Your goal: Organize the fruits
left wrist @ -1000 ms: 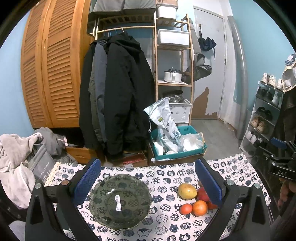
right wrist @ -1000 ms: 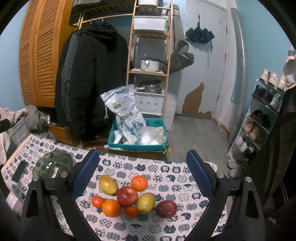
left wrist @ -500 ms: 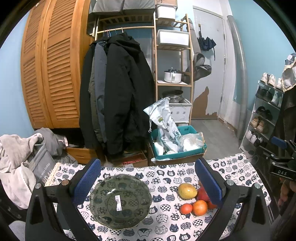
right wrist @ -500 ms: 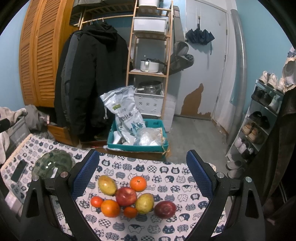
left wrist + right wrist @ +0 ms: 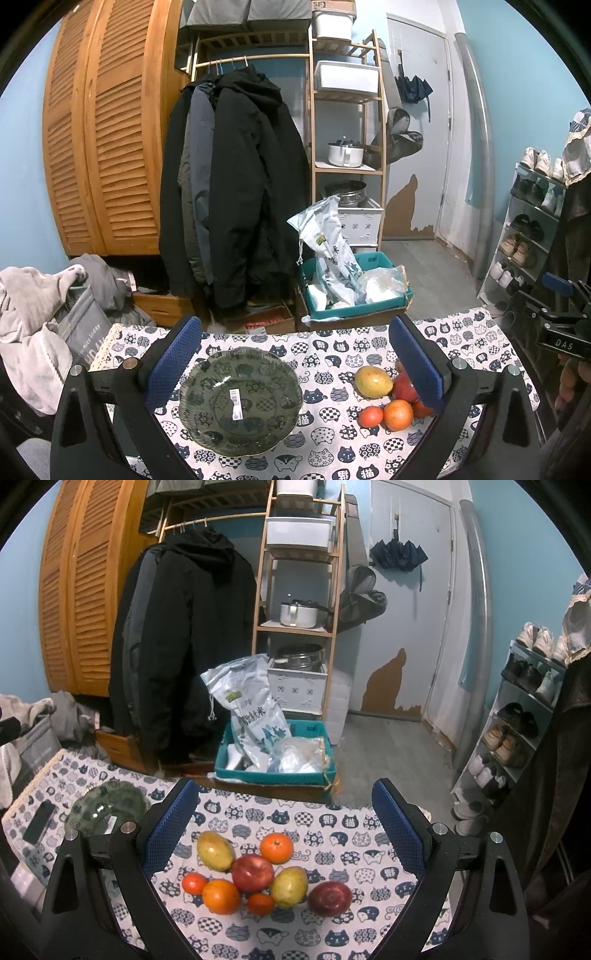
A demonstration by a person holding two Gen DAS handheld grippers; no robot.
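Spread wide and empty, the right gripper (image 5: 284, 823) hangs directly over the fruit cluster (image 5: 264, 873) near the table's right edge, nearer than the equally open left gripper (image 5: 293, 360), which hovers above the glass bowl (image 5: 240, 400) toward the left.

Dark green glass bowl (image 5: 240, 400) on a blue-and-white cat-print tablecloth (image 5: 328, 347).
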